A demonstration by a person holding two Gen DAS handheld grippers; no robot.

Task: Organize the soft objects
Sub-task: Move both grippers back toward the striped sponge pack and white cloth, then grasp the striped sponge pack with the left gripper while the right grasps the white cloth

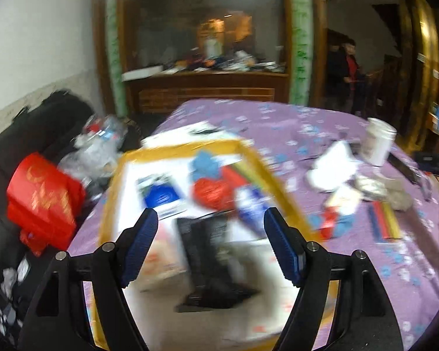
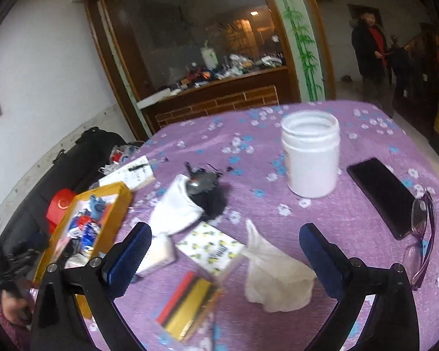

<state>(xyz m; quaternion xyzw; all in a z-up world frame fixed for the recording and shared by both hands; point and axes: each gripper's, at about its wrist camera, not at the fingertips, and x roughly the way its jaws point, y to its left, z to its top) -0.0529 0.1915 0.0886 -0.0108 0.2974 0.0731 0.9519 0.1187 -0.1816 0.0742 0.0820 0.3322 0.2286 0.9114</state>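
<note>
My left gripper [image 1: 210,215] hangs open over a yellow-rimmed tray [image 1: 114,187]; the picture is blurred. In the tray lie a blue packet [image 1: 161,196], a red soft thing [image 1: 213,193], a blue fluffy piece [image 1: 205,163] and a black sock-like item [image 1: 216,263], which lies below the pads and touches neither. My right gripper [image 2: 225,228] stands wide open above the purple tablecloth [image 2: 351,146] with nothing between its pads. Under it lie a patterned tissue pack [image 2: 210,248], a crumpled white cloth [image 2: 275,278], another white cloth [image 2: 175,207] and a black fuzzy item [image 2: 213,199].
A white jar [image 2: 310,155], a black phone [image 2: 380,196] and glasses [image 2: 421,234] lie at the right. A pack of coloured sticks [image 2: 187,301] lies near the front and a notebook with a pen [image 2: 131,175] behind the tray. A red box [image 1: 44,199] sits off the table's left. People stand in the far doorway.
</note>
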